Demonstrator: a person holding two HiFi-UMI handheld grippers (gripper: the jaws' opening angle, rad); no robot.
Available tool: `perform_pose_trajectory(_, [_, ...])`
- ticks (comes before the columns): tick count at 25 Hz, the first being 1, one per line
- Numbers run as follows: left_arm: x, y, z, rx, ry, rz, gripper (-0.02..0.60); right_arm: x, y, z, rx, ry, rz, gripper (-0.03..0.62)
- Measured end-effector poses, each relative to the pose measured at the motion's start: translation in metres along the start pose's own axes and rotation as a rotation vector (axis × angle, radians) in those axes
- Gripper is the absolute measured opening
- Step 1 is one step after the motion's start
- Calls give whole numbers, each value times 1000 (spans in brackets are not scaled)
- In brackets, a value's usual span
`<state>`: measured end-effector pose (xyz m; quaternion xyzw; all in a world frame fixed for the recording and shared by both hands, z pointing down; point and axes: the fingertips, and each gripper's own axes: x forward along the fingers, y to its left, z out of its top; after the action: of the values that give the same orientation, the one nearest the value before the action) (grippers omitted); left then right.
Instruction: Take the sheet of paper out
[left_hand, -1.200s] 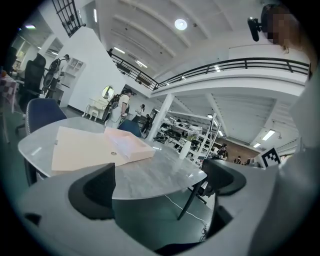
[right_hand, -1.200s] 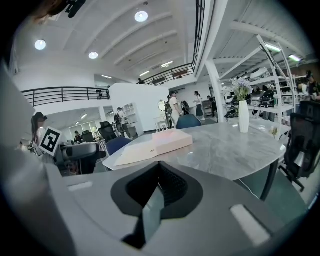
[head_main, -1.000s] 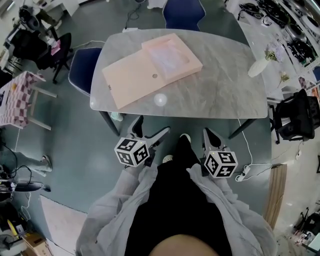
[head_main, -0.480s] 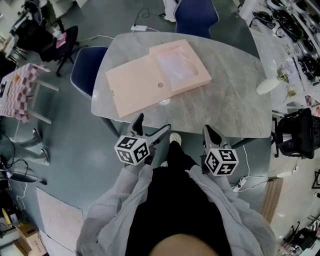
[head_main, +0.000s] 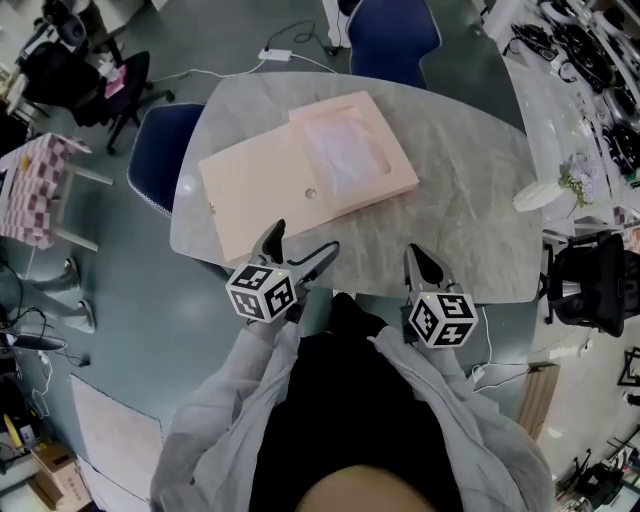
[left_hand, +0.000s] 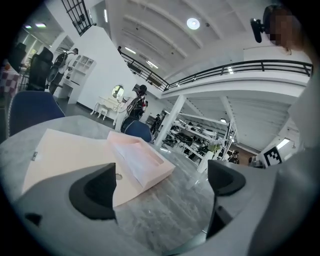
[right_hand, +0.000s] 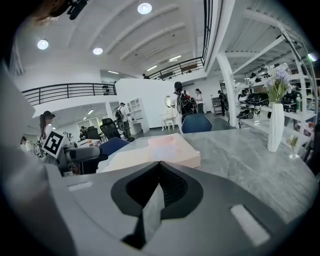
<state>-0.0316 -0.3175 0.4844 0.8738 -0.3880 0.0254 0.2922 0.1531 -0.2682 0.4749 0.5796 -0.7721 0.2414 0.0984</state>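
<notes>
**Paper sheet in tray: not yet taken hold of, both grippers short of it**

At the moment inspected, the sheet of paper (head_main: 345, 155) lay flat inside the shallow pink tray (head_main: 398, 170), on the far-left part of the table (head_main: 460, 215). The tray's flat cover (head_main: 255, 190) was spread open beside it, toward your left. Your left gripper (head_main: 305, 240) hung at the table's near edge with its jaws wide apart and nothing between them. Your right gripper (head_main: 413, 254) was at the near edge too, its jaws pressed together on nothing.

Handling, as judged: the sheet looked thin, light and limp. It would likely bend and slide rather than lift stiffly, and a hard pinch could crease it. The tray's raised rim surrounded it, so the soundest hold appeared to be a corner or the edge nearest you, raised over the rim before drawing it away.

Room: the table right of the tray was bare stone up to the white vase (head_main: 540, 193), which stood well apart at the right edge. The cover reached close to the near-left table edge, with a blue chair (head_main: 158, 150) just beyond it.
</notes>
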Motion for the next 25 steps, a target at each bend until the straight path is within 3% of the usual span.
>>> perform_pose_trajectory(13, [87, 49, 40, -86, 7, 28, 493, 73, -31, 35, 7, 35, 63, 9])
perform_pose_trajectory(18, [128, 75, 40, -75, 87, 28, 457, 101, -41, 35, 19, 66, 84, 9])
perform_pose_trajectory(25, [170, 108, 28, -72, 201, 85, 370, 129, -53, 36, 35, 100, 115, 9])
